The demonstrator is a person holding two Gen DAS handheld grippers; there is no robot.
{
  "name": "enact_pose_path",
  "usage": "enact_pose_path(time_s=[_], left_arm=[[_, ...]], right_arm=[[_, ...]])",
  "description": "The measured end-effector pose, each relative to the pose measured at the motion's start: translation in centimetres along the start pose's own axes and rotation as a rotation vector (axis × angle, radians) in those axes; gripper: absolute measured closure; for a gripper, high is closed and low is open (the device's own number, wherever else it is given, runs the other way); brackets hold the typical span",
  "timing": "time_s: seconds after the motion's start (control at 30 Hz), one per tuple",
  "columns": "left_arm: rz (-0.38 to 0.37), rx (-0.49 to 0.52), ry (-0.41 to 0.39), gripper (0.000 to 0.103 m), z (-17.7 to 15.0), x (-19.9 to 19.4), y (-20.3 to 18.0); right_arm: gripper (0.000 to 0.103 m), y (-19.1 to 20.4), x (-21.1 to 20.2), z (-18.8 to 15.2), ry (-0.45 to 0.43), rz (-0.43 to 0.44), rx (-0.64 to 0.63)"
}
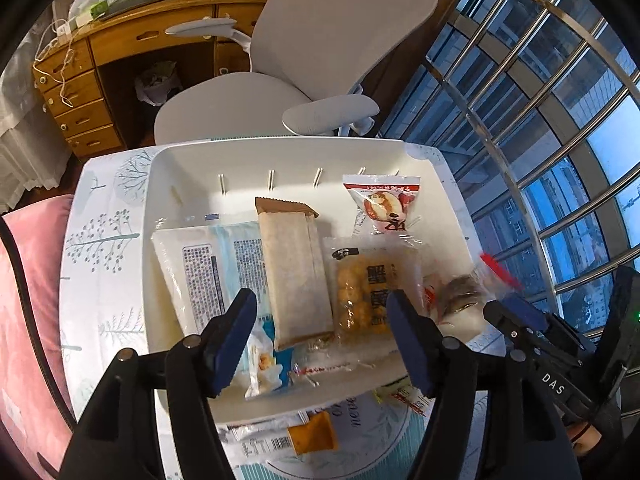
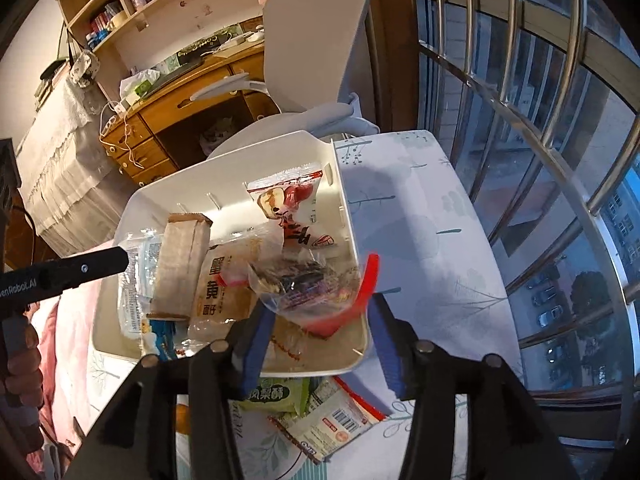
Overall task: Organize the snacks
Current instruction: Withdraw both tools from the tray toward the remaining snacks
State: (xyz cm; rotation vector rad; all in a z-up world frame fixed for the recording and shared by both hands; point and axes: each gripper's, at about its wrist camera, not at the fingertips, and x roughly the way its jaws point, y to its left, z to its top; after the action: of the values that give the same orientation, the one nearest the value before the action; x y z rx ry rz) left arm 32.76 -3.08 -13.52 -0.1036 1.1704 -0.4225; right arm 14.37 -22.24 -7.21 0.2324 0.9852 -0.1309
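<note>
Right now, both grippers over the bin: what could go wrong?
1. The clear red-edged packet lies atop the pile by the white bin wall, between the right hand-held gripper fingers; it may slide out or snag.
2. The green packet outside on the table could get missed.
3. The left hand-held gripper hovers close; they may collide.

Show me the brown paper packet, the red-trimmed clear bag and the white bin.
brown paper packet (image 1: 295, 276): left wrist view, middle of its front face.
red-trimmed clear bag (image 2: 304, 284): right wrist view, clear middle over the dark snack.
white bin (image 1: 280, 152): left wrist view, far rim.
</note>
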Motion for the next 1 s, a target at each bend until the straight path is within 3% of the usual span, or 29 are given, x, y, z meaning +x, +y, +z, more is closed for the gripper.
enact_pose_path(time_s=[0.07,0.5,1.0], left_arm=[[0.01,-0.012,-0.012,0.03,-0.5,-1.1,-0.3],[0.059,-0.096,-0.063,0.028,-5.2,-5.8,-2.0],[0.125,-0.273,-0.033,0.021,-13.0,-5.0,-0.3]], right_arm=[[0.053,-0.4,-0.5,0.0,-0.001,0.009,0.018],[0.053,-3.4,-3.3,-0.8,0.061,0.074,0.09],[0.052,-7.0,-0.6,-4.5,0.307,0.173,0.317]])
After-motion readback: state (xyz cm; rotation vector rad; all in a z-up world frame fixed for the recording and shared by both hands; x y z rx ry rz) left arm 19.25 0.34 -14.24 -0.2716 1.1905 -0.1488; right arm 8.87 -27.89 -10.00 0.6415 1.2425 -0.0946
